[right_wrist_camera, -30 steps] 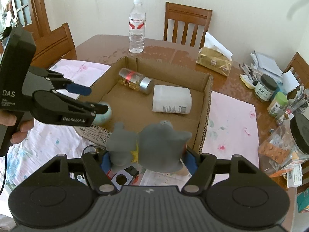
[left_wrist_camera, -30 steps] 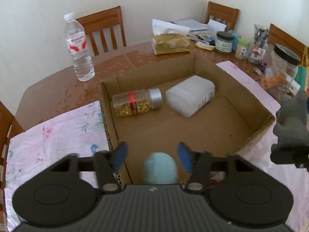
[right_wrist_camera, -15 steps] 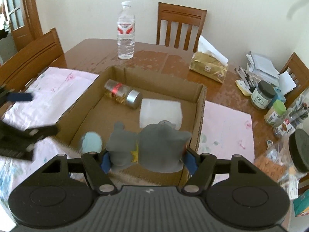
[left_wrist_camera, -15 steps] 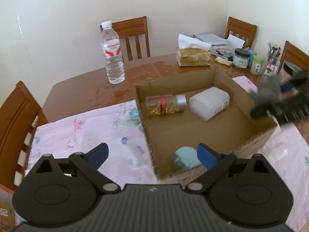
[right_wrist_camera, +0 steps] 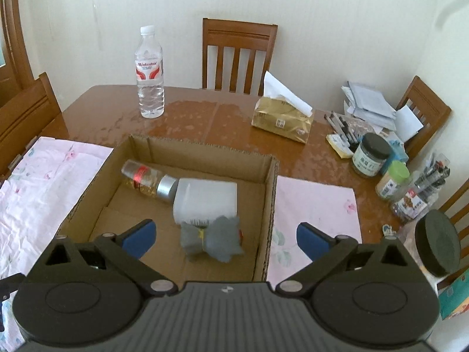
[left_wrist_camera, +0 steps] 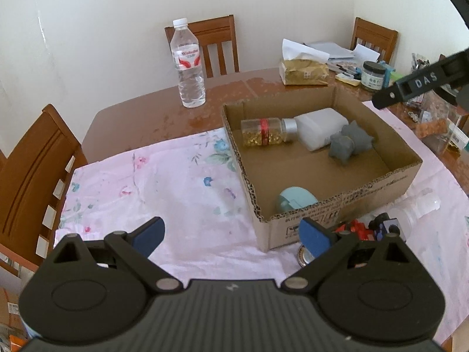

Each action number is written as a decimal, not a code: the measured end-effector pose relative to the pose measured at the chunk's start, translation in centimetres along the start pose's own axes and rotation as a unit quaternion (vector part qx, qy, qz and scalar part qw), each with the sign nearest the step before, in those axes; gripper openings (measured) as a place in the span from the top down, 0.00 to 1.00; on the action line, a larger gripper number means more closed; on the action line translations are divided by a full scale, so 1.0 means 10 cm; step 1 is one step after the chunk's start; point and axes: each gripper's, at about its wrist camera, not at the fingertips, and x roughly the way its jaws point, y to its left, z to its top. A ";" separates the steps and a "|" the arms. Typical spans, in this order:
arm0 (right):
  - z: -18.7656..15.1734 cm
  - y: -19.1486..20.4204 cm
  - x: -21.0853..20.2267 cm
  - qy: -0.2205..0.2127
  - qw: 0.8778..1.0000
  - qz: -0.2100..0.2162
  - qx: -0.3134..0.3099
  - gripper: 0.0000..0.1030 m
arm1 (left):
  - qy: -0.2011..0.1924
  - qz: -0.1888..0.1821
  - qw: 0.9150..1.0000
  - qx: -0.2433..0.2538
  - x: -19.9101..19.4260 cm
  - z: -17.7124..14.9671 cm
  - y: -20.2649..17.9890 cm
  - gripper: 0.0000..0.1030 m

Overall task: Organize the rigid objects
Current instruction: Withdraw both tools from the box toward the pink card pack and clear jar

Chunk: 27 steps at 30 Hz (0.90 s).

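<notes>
The right gripper (right_wrist_camera: 224, 236) hangs over the near edge of a cardboard box (right_wrist_camera: 271, 205), its blue pads (right_wrist_camera: 139, 234) spread wide after just opening, with nothing pinched between them. Below the gap a grey toy (right_wrist_camera: 212, 242) lies on the box floor, touching a white bottle (right_wrist_camera: 205, 201) on its side; its shape is hard to read, and a yellow band and a spot of red on it are too small to identify. A clear jar (right_wrist_camera: 148, 182) with a silver cap lies against the white bottle's end.

The left gripper (left_wrist_camera: 233, 234) hovers over a pink floral cloth (left_wrist_camera: 164, 187) just outside the box's near corner, its pads (left_wrist_camera: 149, 233) also spread and empty after opening within the last second. From this side a pale blue object (left_wrist_camera: 296, 202) sits in the box's near corner, half hidden by the wall. Small items in front of the box, among them something red (left_wrist_camera: 356, 228) and a clear lid-like piece (left_wrist_camera: 419, 208), are partly blocked by the gripper's right finger and cannot be made out. The right gripper's handle, marked DAS (left_wrist_camera: 422, 83), cuts in from the upper right edge.

Farther out on the wooden table (right_wrist_camera: 205, 111) stand a water bottle (right_wrist_camera: 149, 73) and a gold tissue pack (right_wrist_camera: 283, 118). Jars, pens and papers (right_wrist_camera: 381, 152) crowd the right edge, their labels unreadable. A dark-lidded jar (right_wrist_camera: 436, 243) is cut off behind the right finger.
</notes>
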 end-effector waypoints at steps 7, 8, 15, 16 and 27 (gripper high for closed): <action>-0.30 0.15 -0.12 0.014 1.000 -0.015 0.008 0.00 | 0.003 -0.022 1.000 0.015 -0.04 -0.12 -0.06 0.05; -0.36 0.18 -0.14 0.017 1.000 -0.019 0.011 0.00 | 0.005 -0.026 0.999 0.019 -0.03 -0.13 -0.07 0.05; -0.77 0.35 -0.29 0.038 0.998 -0.051 0.029 0.00 | 0.013 -0.063 0.997 0.046 -0.05 -0.28 -0.16 0.05; -0.83 0.35 -0.31 0.043 0.997 -0.056 0.031 0.00 | 0.014 -0.068 0.996 0.050 -0.04 -0.31 -0.17 0.05; -1.17 0.22 -0.32 0.061 0.997 -0.041 0.002 0.00 | 0.061 -0.083 0.993 0.060 -0.01 -0.59 -0.62 0.05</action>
